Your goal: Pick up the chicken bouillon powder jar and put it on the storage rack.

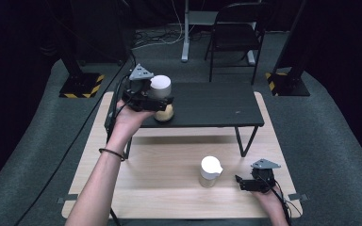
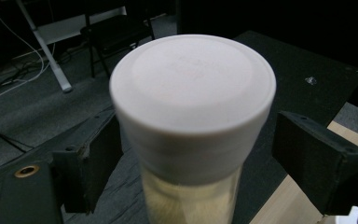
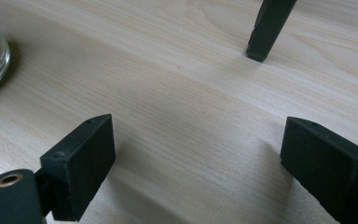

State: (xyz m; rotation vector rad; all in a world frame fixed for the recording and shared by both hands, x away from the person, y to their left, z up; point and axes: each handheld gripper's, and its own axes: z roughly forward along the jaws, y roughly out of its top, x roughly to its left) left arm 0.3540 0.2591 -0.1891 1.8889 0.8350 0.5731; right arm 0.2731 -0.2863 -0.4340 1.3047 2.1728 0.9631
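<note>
White-lidded clear glass jar [image 2: 192, 121] with something yellowish inside is standing upright on the small black raised shelf [image 1: 217, 106], near its front left corner. Left gripper [image 1: 162, 101] is right around it, but from the left gripper view the jaws stand off the jar on both sides; there's a visible gap between the right-hand pad and the lid, so it's let go, not squeezing. No earlier shot to compare, so that's all I can say on that.

Second jar of the same sort, white lid and clear glass [image 1: 210, 171], sits down on the light wooden table [image 1: 169, 188] in front of the shelf. Right gripper [image 1: 239, 182] rests low on the tabletop just to the right of that jar, jaws spread wide with only bare wood between them. One black shelf leg [image 3: 265, 28] shows ahead of it.
</note>
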